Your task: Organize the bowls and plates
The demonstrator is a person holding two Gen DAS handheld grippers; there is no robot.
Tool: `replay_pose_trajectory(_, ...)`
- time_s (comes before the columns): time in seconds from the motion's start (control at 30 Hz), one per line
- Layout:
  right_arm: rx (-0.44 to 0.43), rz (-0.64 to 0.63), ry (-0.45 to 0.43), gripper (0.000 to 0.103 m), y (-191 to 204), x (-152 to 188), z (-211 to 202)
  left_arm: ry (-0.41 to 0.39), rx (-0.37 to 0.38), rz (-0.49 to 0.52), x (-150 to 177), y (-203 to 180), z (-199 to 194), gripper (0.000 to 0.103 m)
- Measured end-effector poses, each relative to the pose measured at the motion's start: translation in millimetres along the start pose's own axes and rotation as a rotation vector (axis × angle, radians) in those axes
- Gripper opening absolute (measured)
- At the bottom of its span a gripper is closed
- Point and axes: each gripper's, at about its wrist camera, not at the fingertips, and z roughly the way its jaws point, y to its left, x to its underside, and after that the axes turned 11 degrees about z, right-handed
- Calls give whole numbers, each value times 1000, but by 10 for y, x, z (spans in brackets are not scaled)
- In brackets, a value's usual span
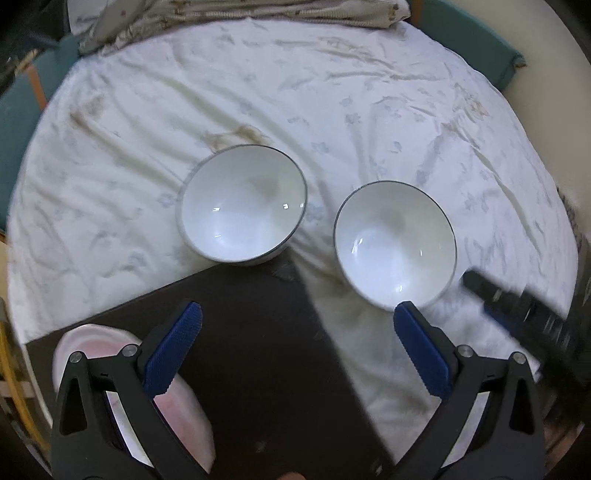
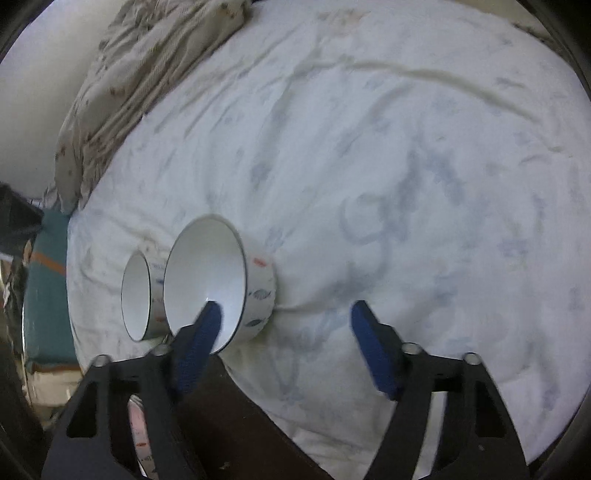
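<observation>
Here both the left claw (image 1: 297, 325) and the right claw (image 2: 286, 317) gape wide and empty above the bed (image 1: 332, 92), where the near bowl (image 1: 395, 247) sits just beside the far bowl (image 1: 242, 205), so the right should straddle the near bowl's rim squarely, pinching gently before lifting.

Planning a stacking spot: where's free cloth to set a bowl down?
Free: white cloth beyond both bowls, up to the bunched blanket. Crowded: the narrow gap between left bowl and right bowl, and the dark board by the plate.
</observation>
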Motion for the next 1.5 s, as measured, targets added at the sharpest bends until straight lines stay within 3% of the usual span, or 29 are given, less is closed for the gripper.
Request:
replay_pose_trajectory(0.2,45,-37,23,50,89,-17,207,65,92,-64,-136,-24,432,63)
replay_pose_trajectory(0.3,28,-26,41,43,69,-21,282,54,88,-81,-159,-27,491,58)
replay_pose_trajectory(0.43,47,-22,37,42,42,-27,334,63,97,-56,-192,-79,582,34)
replay_pose_trajectory(0.6,88,-36,45,41,-5,-22,410,98,144,-26,-176,-154,689,21)
replay_pose_trajectory(0.63,90,-42,48,38,0,-17,417,109,154,-16,-159,-182,705,13)
replay_pose_trajectory(0.7,80,-72,60,17,53,23,421,106,160,-8,-142,-231,675,11)
replay_pose_trajectory(0.73,79,-81,62,12,77,35,419,99,155,-3,-139,-245,653,11)
replay_pose_trajectory(1.13,44,-202,109,11,235,376,291,94,73,-12,199,-115,284,11)
replay_pose_trajectory(1.4,-5,-320,288,10,326,869,379,140,39,-99,836,244,4,13)
replay_pose_trajectory(1.5,9,-376,294,10,380,989,363,180,42,-140,1093,350,16,13)
